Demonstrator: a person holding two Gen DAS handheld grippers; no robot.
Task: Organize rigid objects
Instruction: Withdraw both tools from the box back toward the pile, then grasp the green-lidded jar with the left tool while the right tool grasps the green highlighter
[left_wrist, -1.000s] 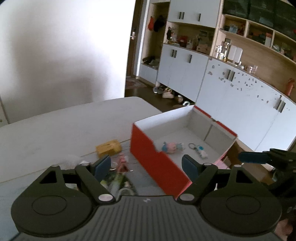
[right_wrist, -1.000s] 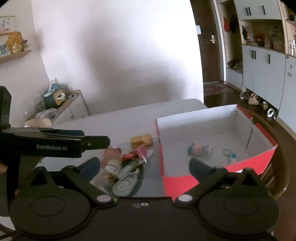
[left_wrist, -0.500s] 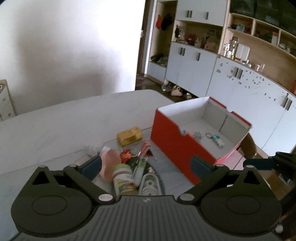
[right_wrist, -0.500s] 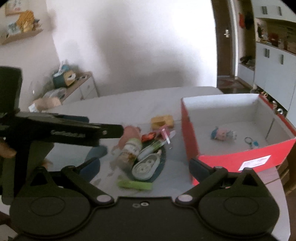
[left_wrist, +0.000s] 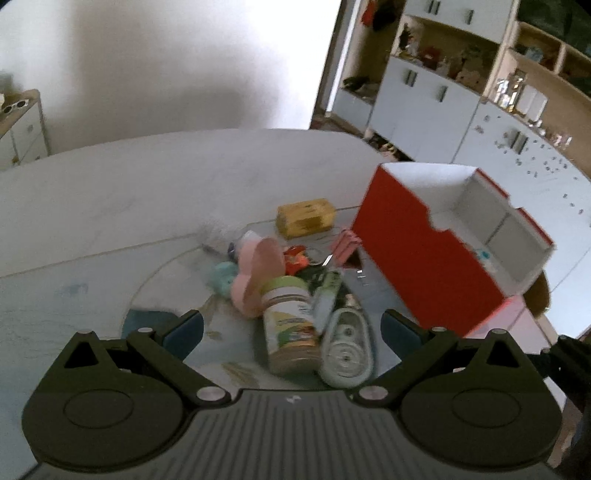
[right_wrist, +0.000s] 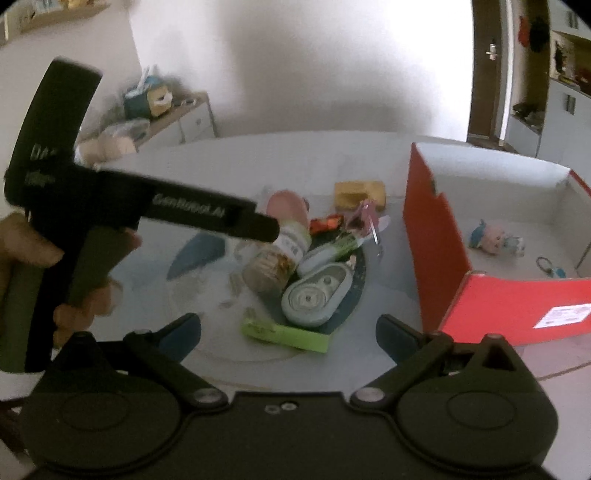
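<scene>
Hovering with both tongs wide and empty, left tongs over the lying green-lidded glass jar beside the red cardboard box; best straddle the jar's body squarely before closing

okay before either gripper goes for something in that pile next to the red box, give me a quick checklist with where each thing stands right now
1. Left gripper open and holding nothing: ok.
2. Right gripper open and holding nothing: ok.
3. Red box open-topped with bare floor left beside the small toy: ok.
4. Jar free to grasp: not ok, it lies on its side against the correction tape and the pink piece.
5. Green strip apart from the pile, near the right gripper: ok.
6. Sharpness of the views: not ok, both are motion-blurred.
</scene>
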